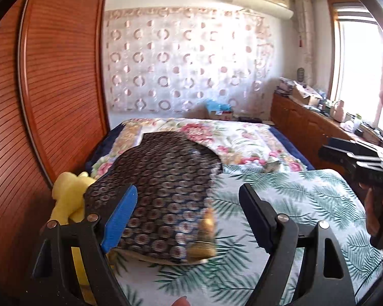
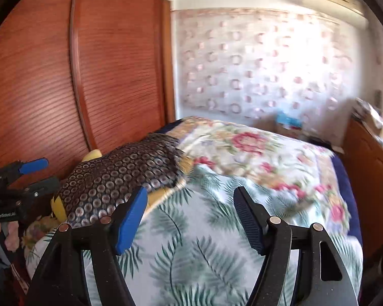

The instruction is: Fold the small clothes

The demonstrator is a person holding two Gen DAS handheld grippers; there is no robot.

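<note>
**Student:** Nearest the lens, what do the two tools show?

**Tutor:** Left gripper: jaws spread wide, nothing between the pads; its blue finger overlaps the near edge of the dark circle-patterned garment in the view, though contact cannot be told; right gripper: jaws likewise apart and empty, above the palm-leaf sheet.

**Student:** Where does the garment lie?

**Tutor:** On the bed, spread over the join between the palm-leaf sheet and the floral quilt, toward the wardrobe side; a yellow lining shows along its near edge; its edges are blurred.

**Student:** And beside the garment?

**Tutor:** Yellow plush toy, touching its wardrobe-side edge; reddish slatted wardrobe just beyond; circle-printed curtain well behind the garment, past the quilt.
</note>
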